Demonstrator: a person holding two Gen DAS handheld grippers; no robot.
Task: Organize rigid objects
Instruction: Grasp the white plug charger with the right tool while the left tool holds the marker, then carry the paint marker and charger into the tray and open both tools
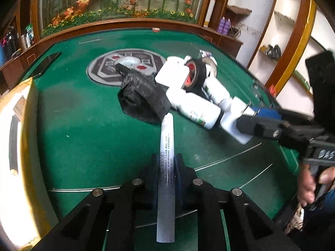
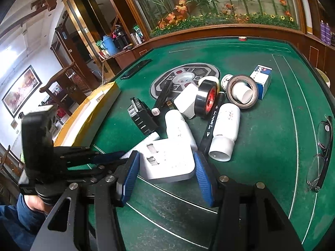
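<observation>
A heap of rigid objects lies on the green felt table point(image 1: 83, 129): white bottles point(image 1: 194, 108), a roll of black tape point(image 2: 206, 98), a brown tape roll point(image 2: 242, 92), a black marker point(image 2: 211, 123), a black ribbed block point(image 2: 142, 117) and a white power adapter point(image 2: 167, 161). My left gripper point(image 1: 166, 167) is shut on a white tube point(image 1: 166, 163) that points at the heap. My right gripper point(image 2: 165, 167) stands open with a blue finger on each side of the white power adapter point(image 1: 232, 119); whether the pads touch it I cannot tell.
A yellow-edged cardboard box point(image 2: 88, 117) lies at the table's left. A blue-and-white small box point(image 2: 261, 79) sits behind the heap. Glasses point(image 2: 322, 152) lie at the right. A black phone point(image 2: 136, 69) lies far left. A round emblem point(image 1: 125, 67) marks the table's middle.
</observation>
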